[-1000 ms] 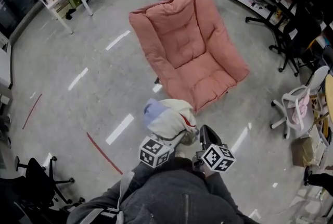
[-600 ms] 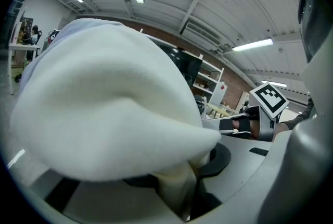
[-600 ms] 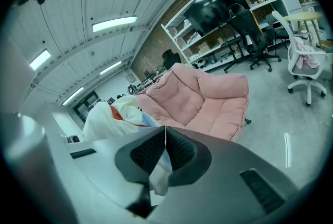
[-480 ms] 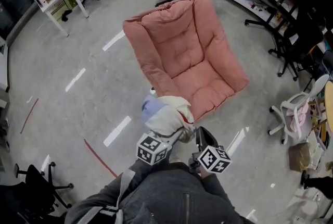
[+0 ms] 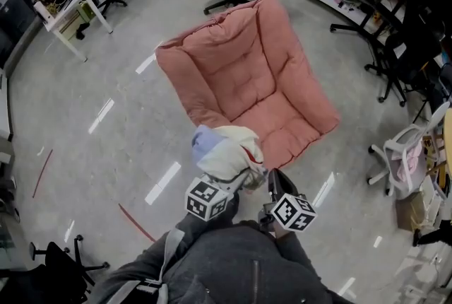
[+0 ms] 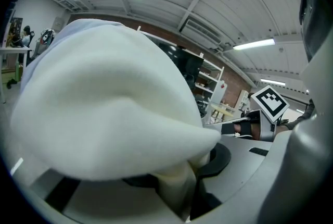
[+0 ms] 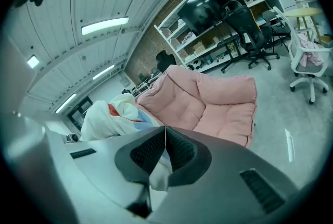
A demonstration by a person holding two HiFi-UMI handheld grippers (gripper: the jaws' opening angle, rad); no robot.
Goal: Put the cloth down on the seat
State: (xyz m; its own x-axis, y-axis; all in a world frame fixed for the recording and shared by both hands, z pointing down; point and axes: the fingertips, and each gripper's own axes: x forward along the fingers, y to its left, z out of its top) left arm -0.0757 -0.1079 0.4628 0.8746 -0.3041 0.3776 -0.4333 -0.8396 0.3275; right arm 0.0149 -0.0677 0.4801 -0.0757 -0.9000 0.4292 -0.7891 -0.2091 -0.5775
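Since we have stepped closer, the seat point(image 5: 282, 122) at 12 o'clock now sits just beyond the cloth point(image 5: 224, 153), which our left gripper point(image 6: 179, 186) and right gripper point(image 7: 164, 139) both pinch; lowering it looks like the next step.

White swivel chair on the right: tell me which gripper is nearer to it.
Right. The right gripper is on the same side as the white swivel chair; the left gripper is farther from it, beyond the right one.
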